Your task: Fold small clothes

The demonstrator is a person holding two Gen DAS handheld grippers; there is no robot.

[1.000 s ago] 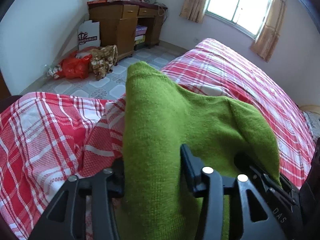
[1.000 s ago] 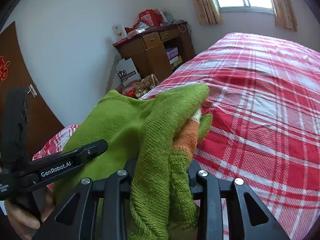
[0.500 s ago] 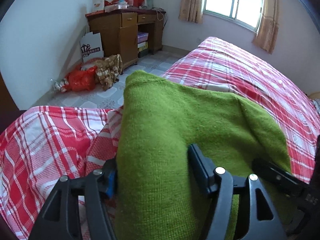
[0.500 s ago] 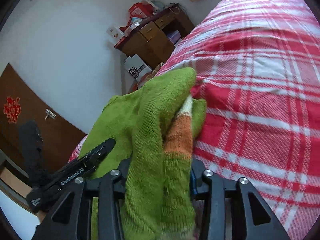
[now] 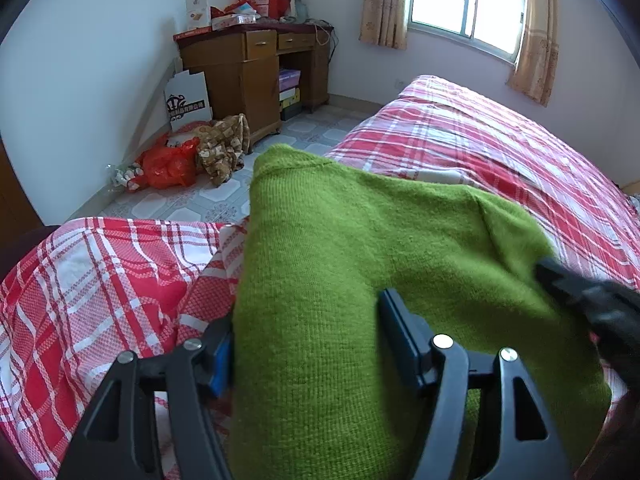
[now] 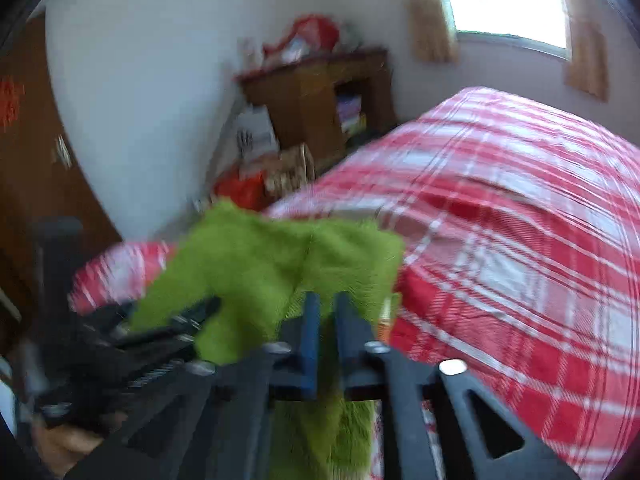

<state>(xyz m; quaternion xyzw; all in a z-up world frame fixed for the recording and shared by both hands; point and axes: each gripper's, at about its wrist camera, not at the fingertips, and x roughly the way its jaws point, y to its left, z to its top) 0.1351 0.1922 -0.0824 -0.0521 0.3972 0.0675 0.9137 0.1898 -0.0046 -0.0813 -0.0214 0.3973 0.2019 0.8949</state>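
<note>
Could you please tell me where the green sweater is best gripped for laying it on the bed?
On the green sweater, probably the free far corner, approached from the bed side: it is a thin folded edge, while the left claw grips the thick bunched near end.

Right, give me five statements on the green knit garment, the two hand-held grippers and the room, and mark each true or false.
1. The left hand-held gripper has the green knitted woollen garment between its fingers. True.
2. The right hand-held gripper is wide open and empty. False: its fingers stand close together with green knit between them, though the view is blurred.
3. The bed cover is red and white plaid. True.
4. The brown wooden desk stands bare. False: red and white boxes and packets are piled on top.
5. The red plastic bag lies on the bed. False: it sits on the tiled floor by the wall.
</note>
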